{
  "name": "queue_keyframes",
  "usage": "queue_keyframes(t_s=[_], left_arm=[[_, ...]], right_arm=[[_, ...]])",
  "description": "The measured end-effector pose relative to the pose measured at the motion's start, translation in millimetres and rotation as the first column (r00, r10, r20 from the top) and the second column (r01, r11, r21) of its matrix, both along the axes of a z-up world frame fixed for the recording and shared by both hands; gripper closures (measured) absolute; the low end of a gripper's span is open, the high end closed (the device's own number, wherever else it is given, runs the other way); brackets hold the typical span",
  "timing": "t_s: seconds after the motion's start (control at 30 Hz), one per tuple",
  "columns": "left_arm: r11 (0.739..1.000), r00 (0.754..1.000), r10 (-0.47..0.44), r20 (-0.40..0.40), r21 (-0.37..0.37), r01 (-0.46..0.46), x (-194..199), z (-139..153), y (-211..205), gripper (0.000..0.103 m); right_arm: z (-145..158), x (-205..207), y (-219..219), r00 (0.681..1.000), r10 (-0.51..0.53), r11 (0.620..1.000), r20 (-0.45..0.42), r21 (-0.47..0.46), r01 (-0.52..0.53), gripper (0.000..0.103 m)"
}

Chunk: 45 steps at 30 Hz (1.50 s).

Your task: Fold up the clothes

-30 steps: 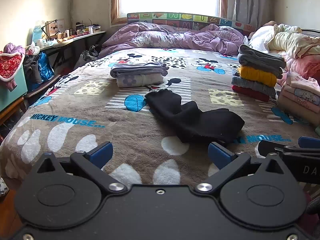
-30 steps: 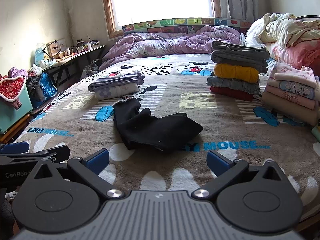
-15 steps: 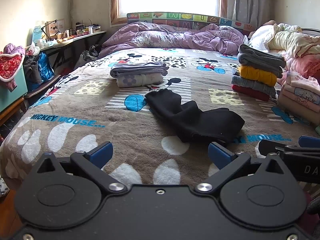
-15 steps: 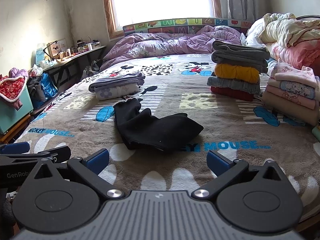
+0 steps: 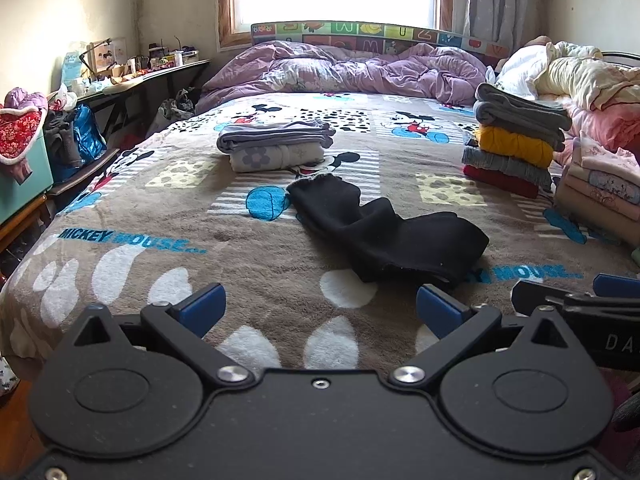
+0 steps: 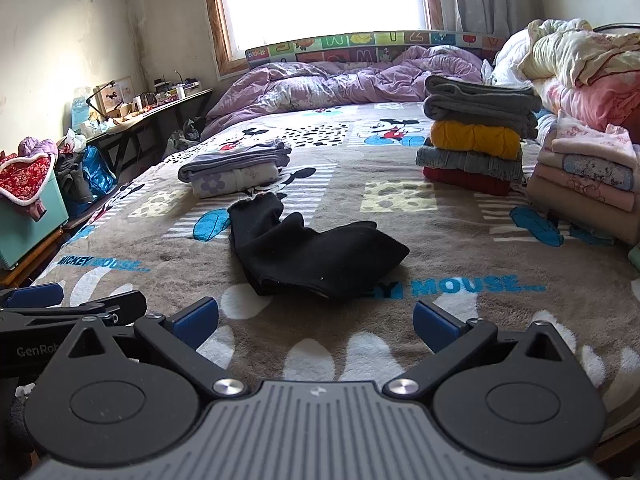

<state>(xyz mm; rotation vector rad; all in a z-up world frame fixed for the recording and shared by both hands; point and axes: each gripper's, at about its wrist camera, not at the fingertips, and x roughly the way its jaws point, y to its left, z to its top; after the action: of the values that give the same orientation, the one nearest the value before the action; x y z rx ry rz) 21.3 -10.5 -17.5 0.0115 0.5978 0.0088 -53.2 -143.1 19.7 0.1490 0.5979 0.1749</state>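
Mickey Mouse blanket [image 5: 168,264], purple duvet [image 5: 360,72], window [image 6: 324,0]

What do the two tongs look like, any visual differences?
Both tongs: black linkage arms, round pivot caps, silver screws, blue pads. Left tongs have a smooth black body; right tongs a ribbed grey one. Side lettering: "GenRob" on left, "DA" on right.

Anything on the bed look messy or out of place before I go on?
Only the black garment: it lies crumpled and skewed mid-bed, while the other clothes sit in neat folded stacks. Both grippers, left and right, are open and empty.
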Motion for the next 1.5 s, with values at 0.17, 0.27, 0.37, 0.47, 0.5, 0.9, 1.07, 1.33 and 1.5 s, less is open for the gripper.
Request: queue_keyframes(t_s=[0.17, 0.27, 0.37, 0.47, 0.5, 0.9, 1.07, 1.33, 1.5], left_arm=[[1.000, 1.000, 0.000, -0.011, 0.003, 0.000, 7.5, -5.2, -0.6, 0.000], [1.000, 1.000, -0.004, -0.015, 0.006, 0.004, 13.1, -10.1, -2.8, 0.000], [1.000, 1.000, -0.011, -0.024, 0.004, 0.011, 20.2, -16.2, -5.0, 0.000], [1.000, 0.999, -0.019, -0.043, -0.013, 0.019, 30.2, -24.4, -7.0, 0.000], [1.000, 0.999, -0.023, -0.049, -0.021, 0.022, 33.2, -27.2, -7.3, 0.000], [0.991, 0.995, -0.035, -0.096, -0.130, 0.022, 79.0, -62.4, 2.0, 0.000], [0.988, 0.996, -0.047, -0.075, -0.151, 0.035, 100.3, -77.9, 6.2, 0.000], [0.992, 0.987, -0.102, -0.121, -0.087, 0.092, 130.5, -90.3, -3.7, 0.000], [0.993, 0.991, -0.087, -0.106, -0.090, 0.078, 157.9, -88.8, -2.4, 0.001]], right_arm=[[-7.9, 8.4, -5.2, 1.000, 0.012, 0.999, -0.014, 0.040, -0.012, 0.000], [-14.5, 13.3, -11.7, 1.000, 0.020, 0.996, -0.018, 0.083, -0.018, 0.000], [-23.5, 16.9, -17.4, 1.000, 0.019, 0.994, -0.012, 0.112, -0.017, 0.000], [-34.4, 27.9, -22.6, 1.000, 0.015, 0.992, -0.022, 0.127, -0.012, 0.000], [-38.3, 32.0, -24.4, 1.000, 0.013, 0.991, -0.027, 0.133, -0.009, 0.000], [-86.4, 87.2, -43.8, 1.000, 0.019, 0.980, -0.015, 0.198, -0.016, 0.000], [-108.0, 112.4, -51.8, 0.999, 0.050, 0.964, 0.000, 0.261, -0.048, 0.000], [-119.7, 152.5, -78.0, 0.998, 0.055, 0.940, 0.008, 0.335, -0.055, 0.000], [-134.5, 173.9, -96.0, 1.000, 0.012, 0.913, 0.004, 0.407, -0.012, 0.000]])
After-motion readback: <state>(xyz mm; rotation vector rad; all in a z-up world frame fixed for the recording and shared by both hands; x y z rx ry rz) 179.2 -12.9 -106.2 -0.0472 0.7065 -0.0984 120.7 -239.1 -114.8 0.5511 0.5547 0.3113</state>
